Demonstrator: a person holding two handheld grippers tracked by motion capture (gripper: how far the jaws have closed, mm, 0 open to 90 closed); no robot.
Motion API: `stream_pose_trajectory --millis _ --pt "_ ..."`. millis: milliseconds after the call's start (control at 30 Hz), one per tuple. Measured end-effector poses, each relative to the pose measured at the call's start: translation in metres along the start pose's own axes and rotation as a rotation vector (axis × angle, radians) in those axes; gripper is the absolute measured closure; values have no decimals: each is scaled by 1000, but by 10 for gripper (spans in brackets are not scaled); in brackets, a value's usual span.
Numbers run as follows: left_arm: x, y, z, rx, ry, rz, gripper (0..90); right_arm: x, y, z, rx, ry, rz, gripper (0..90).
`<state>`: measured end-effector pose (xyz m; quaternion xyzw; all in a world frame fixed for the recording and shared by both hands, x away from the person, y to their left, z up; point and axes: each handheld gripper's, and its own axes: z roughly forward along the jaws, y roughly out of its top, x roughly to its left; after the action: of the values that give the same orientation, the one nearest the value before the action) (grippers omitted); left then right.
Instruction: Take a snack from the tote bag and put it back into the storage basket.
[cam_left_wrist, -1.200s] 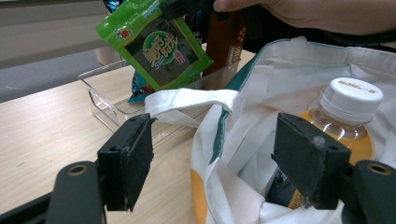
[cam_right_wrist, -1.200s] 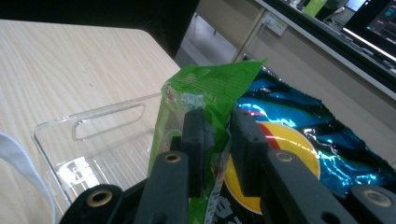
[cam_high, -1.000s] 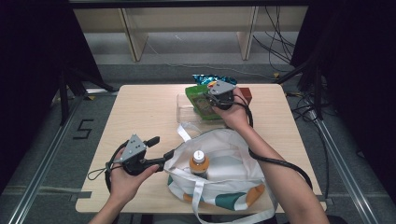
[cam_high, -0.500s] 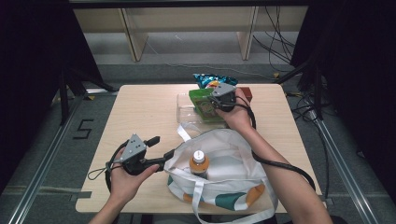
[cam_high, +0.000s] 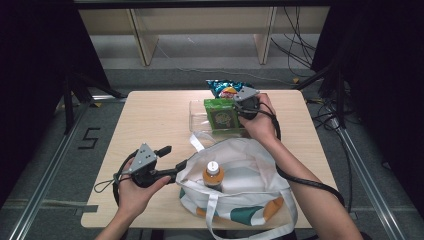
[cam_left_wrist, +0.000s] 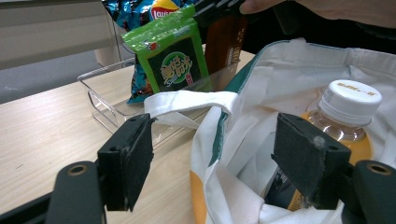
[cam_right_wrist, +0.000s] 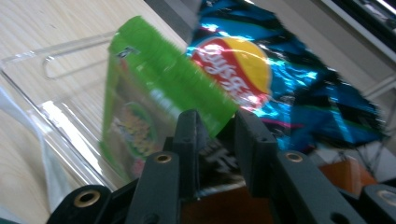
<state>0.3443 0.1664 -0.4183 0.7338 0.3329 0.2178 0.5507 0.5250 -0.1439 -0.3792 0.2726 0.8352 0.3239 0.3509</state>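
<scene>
My right gripper is shut on the top corner of a green snack packet, which it holds upright over a clear plastic tray. A blue chips bag lies just behind. My left gripper stands open at the left rim of a white tote bag, with the rim cloth between its jaws. An orange drink bottle with a white cap stands inside the bag.
A brown packet stands in the tray beside the green one. The bag's loose handle drapes toward the tray. The wooden table is bare at the left. Its edges drop to a grey floor with cables at the right.
The right gripper has shifted slightly with the green packet, which now stands more upright over the tray. The left gripper and the bag have stayed put.
</scene>
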Motion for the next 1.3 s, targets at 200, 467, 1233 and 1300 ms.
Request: stream_pose_trajectory --millis 200,467,1233,1300 --pt "0 0 0 2 0 2 281 -4 0 -8 -42 -6 19 721" --pt "0 1 -1 -7 -4 -2 282 -6 1 -18 -96 25 35 733" --pt "-2 4 0 -33 -22 -28 267 -12 -22 -69 -182 150 218 558" --pt "-2 4 0 -30 -16 -26 265 -12 -27 -76 -197 147 254 533"
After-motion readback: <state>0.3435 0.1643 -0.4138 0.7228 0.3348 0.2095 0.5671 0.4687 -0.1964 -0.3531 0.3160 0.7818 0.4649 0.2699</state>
